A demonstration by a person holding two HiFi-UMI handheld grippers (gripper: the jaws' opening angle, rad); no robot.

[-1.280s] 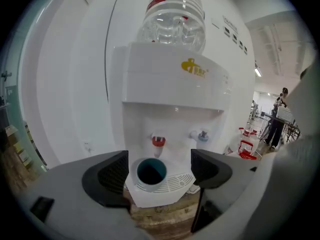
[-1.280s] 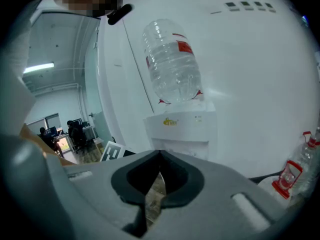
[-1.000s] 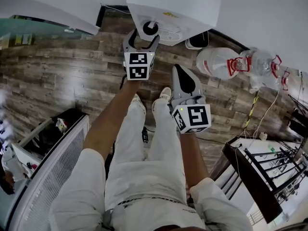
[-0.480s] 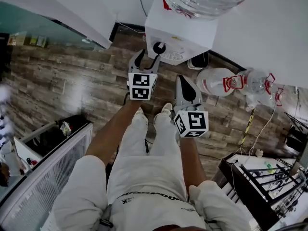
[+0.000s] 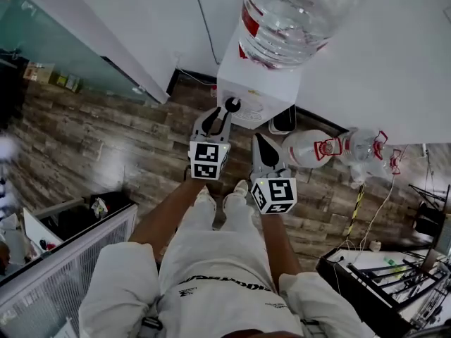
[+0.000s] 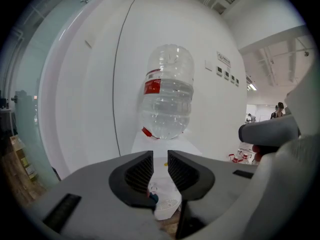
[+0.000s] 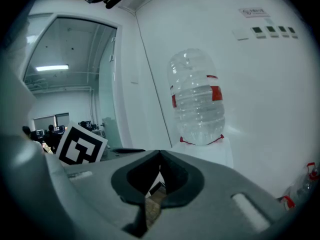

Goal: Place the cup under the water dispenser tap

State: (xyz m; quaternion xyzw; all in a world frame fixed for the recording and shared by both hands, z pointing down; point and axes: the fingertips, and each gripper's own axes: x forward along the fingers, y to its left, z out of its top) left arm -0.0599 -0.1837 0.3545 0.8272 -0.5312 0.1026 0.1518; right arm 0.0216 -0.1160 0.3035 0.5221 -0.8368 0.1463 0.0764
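A white water dispenser with an upturned clear bottle stands against the wall. A small dark cup, seen from above, sits at the dispenser's front ledge. My left gripper hangs just short of the cup. Its jaws are closing, a narrow gap remains and nothing is between them. Through that gap I see the taps and the white drip grille. My right gripper is beside it, shut and empty. Both gripper views face the bottle.
Two spare water bottles lie on the wooden floor right of the dispenser. A dark object sits at its base. A white mesh bin is at lower left, a black rack at lower right. A glass partition stands on the left.
Both grippers have risen. The left jaws, spread wide either side of the dark cup a second ago, have narrowed and are clear of it. The dispenser's bottle has come into view.
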